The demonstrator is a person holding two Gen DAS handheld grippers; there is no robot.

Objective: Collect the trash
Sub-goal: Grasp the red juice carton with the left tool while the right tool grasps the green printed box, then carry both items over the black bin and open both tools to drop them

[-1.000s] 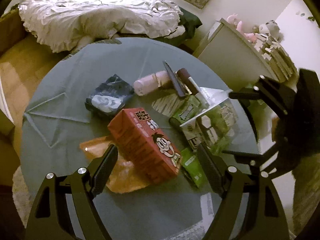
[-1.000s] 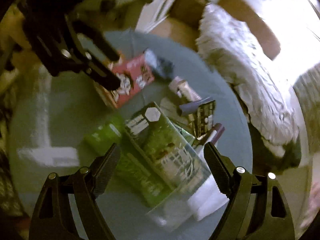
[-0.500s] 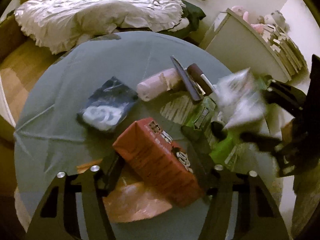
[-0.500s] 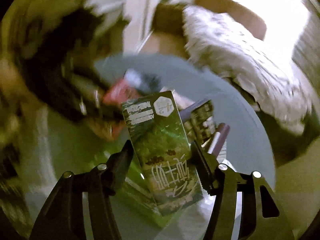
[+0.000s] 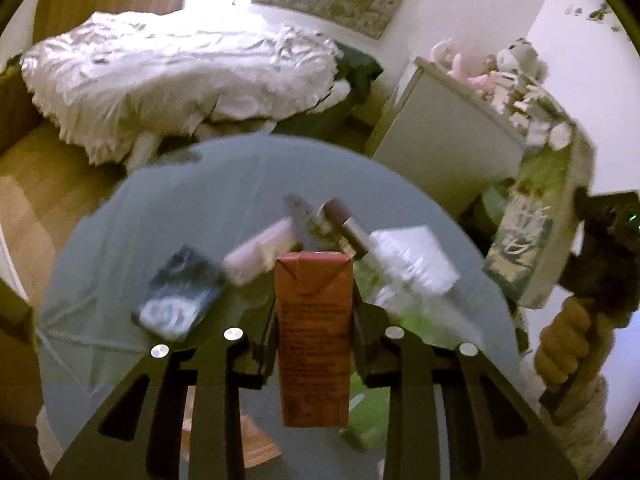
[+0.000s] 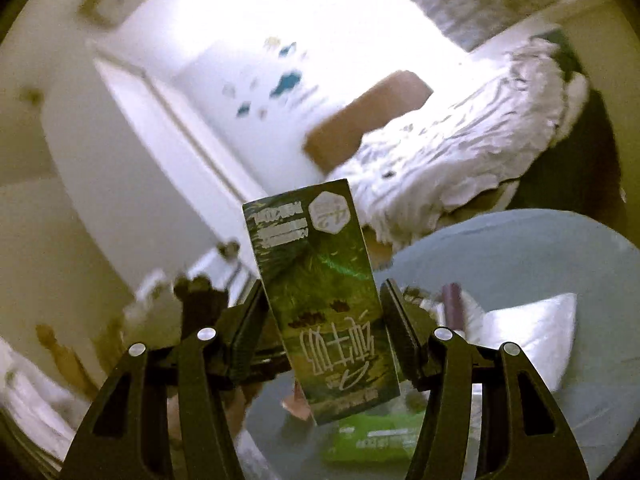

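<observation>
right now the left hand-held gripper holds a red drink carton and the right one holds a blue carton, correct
Not quite: the right hand-held gripper holds a green printed carton, not blue, as the right wrist view shows. The left hand-held gripper does hold the red drink carton.

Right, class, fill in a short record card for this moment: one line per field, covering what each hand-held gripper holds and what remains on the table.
left hand-held gripper: shut on red carton, lifted above the table
right hand-held gripper: shut on green carton, raised off the table
table: round, grey-blue cloth
left on table: dark blue packet, pink tube, clear plastic bag, green wrapper
background: bed with white duvet
</observation>
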